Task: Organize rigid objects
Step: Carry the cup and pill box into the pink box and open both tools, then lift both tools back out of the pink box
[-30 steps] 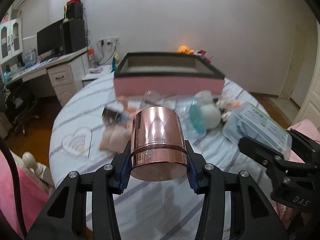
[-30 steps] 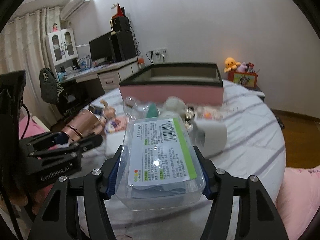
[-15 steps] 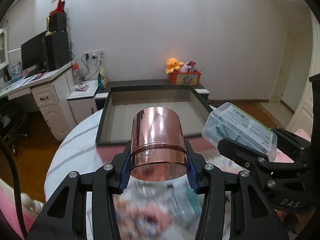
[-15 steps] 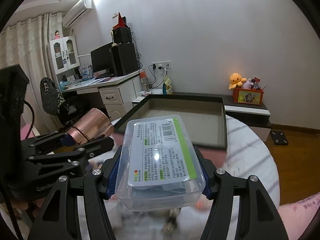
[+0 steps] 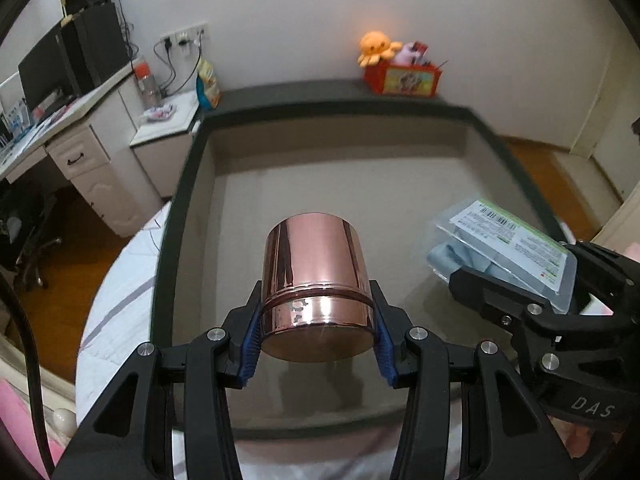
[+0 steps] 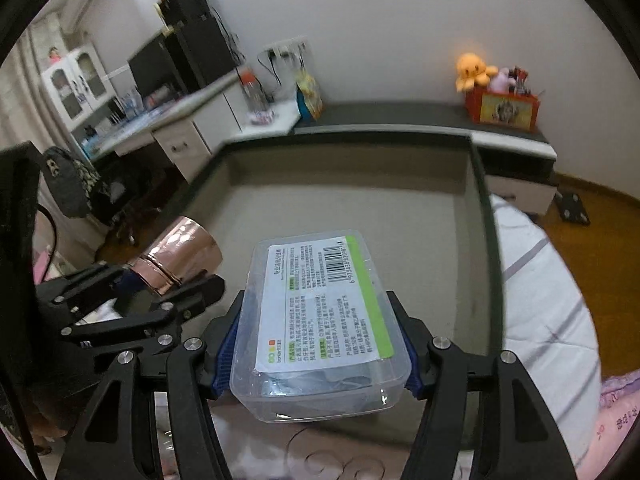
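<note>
Jaws of the left gripper (image 5: 316,330) clamp one rose-gold canister (image 5: 316,280); the right gripper (image 6: 318,354) pinches one clear plastic box (image 6: 320,328). Both tilt downward over one empty grey tray (image 5: 192,184). One orange plush octopus (image 5: 376,46) sits at twelve o'clock.

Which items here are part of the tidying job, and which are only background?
In the job:
shiny copper-coloured metal cup, in left tongs
clear plastic labelled box, in right tongs
large dark-rimmed storage box

Background:
orange plush octopus
red pen holder
white desk
</note>
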Demonstrator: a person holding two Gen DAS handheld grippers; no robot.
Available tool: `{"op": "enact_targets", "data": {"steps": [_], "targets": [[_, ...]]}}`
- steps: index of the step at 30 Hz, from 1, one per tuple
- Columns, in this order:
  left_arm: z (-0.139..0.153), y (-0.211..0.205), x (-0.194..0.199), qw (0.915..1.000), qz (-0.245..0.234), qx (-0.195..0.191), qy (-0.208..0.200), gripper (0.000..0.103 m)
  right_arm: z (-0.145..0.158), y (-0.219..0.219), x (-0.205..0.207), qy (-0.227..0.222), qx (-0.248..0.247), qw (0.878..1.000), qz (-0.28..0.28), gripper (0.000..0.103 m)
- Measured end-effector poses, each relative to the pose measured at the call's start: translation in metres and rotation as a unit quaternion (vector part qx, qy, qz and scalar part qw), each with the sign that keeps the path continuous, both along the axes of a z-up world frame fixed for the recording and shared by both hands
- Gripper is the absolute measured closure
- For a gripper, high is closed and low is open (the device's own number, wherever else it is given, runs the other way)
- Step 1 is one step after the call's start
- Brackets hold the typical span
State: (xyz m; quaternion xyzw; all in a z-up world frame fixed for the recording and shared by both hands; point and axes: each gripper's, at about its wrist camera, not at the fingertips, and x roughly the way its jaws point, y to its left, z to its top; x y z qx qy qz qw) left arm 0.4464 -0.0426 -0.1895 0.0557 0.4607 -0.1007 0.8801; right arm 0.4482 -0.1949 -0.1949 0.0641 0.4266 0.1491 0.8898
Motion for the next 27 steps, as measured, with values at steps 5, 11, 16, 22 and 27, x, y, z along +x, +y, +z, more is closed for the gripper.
{"op": "enact_targets", "data": {"steps": [5, 11, 16, 22, 27], "targets": [[-0.006, 0.002, 0.001, 0.9998, 0.013, 0.008, 0.013, 0.052, -0.014, -0.002, 0.01, 0.021, 0.007, 1.0, -0.012, 0.037], [0.024, 0.025, -0.019, 0.9989, 0.036, -0.015, -0.027, 0.026, -0.003, -0.006, 0.001, 0.008, 0.023, 1.0, -0.008, 0.023], [0.065, 0.04, -0.071, 0.9937, 0.038, -0.038, -0.098, 0.014, 0.04, -0.004, -0.042, -0.066, -0.005, 0.998, -0.022, 0.015], [0.11, 0.047, -0.16, 0.9781, 0.044, -0.051, -0.197, 0.002, 0.089, -0.001, -0.126, -0.165, -0.037, 0.985, -0.039, 0.014], [0.133, 0.048, -0.243, 0.96, 0.055, -0.043, -0.271, 0.0, 0.122, 0.004, -0.202, -0.249, -0.066, 0.964, -0.059, 0.013]]}}
